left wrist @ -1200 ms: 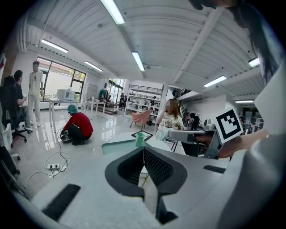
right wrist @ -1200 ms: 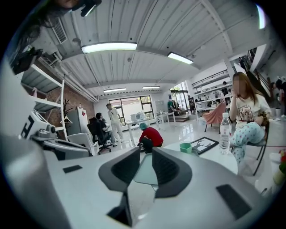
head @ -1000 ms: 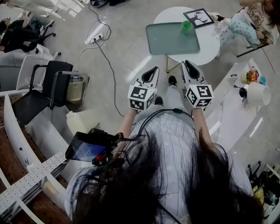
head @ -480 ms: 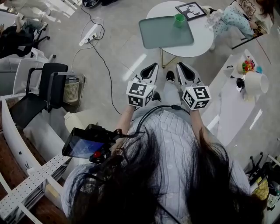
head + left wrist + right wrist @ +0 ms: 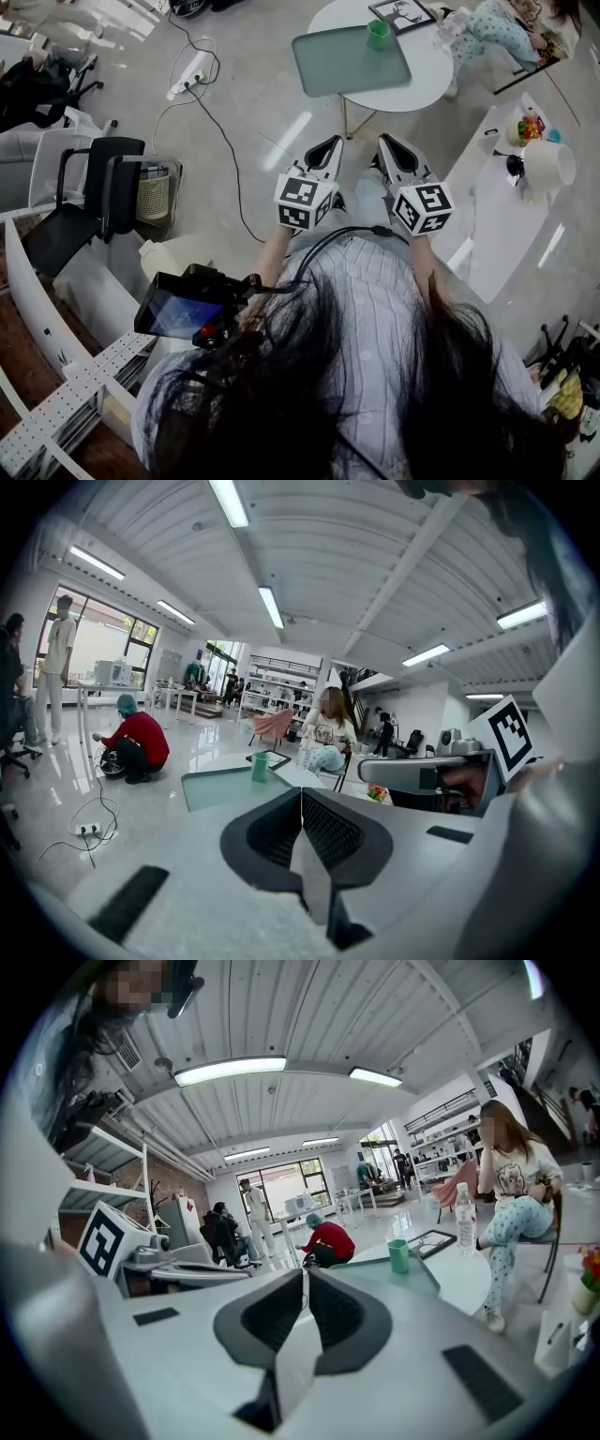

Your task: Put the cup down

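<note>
The green cup [image 5: 378,29] stands upright on the table [image 5: 433,82] at the top of the frame, well apart from both hands. The left hand-held gripper [image 5: 329,145] and the right hand-held gripper [image 5: 387,142] point up at it, both shut tight and holding nothing. I think the right one is a bit nearer.

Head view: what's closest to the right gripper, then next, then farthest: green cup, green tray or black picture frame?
From the right gripper, on the round white table ahead:
1. Flat green rectangular tray, on the table's near side.
2. Small green cup, at the tray's far right corner.
3. Black-framed picture, at the table's far edge, beyond the cup.
</note>
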A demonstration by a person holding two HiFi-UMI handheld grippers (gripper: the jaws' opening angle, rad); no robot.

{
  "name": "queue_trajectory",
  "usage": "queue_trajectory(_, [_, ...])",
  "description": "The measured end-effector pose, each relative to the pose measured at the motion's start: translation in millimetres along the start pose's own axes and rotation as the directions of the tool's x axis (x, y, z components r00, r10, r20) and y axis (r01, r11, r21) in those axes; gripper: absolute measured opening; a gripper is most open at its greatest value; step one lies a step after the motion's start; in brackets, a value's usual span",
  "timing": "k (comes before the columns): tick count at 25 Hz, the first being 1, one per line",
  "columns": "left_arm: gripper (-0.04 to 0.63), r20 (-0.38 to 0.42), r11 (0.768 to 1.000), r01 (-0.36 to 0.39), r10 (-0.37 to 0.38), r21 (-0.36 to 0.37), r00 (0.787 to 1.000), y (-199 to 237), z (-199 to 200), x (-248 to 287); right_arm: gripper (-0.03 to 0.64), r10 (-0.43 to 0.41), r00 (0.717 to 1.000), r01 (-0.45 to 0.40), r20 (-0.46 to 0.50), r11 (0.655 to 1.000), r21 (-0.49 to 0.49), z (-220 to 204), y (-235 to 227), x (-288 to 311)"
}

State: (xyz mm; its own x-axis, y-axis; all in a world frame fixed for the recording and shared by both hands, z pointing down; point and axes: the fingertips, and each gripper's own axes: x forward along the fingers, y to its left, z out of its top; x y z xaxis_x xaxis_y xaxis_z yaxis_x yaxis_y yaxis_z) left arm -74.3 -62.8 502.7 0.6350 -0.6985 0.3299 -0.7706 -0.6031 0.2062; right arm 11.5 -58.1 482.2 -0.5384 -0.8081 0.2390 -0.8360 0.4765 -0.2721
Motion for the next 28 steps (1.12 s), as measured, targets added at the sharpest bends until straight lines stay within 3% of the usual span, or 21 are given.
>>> queue_trajectory(28, [0.015, 0.006, 1.0, 0.016, -0.017, 0.025, 1.0, -7, 11, 16, 0.041, -0.01, 1.0, 0.009, -0.011, 0.998, -0.06, 6, -8, -4])
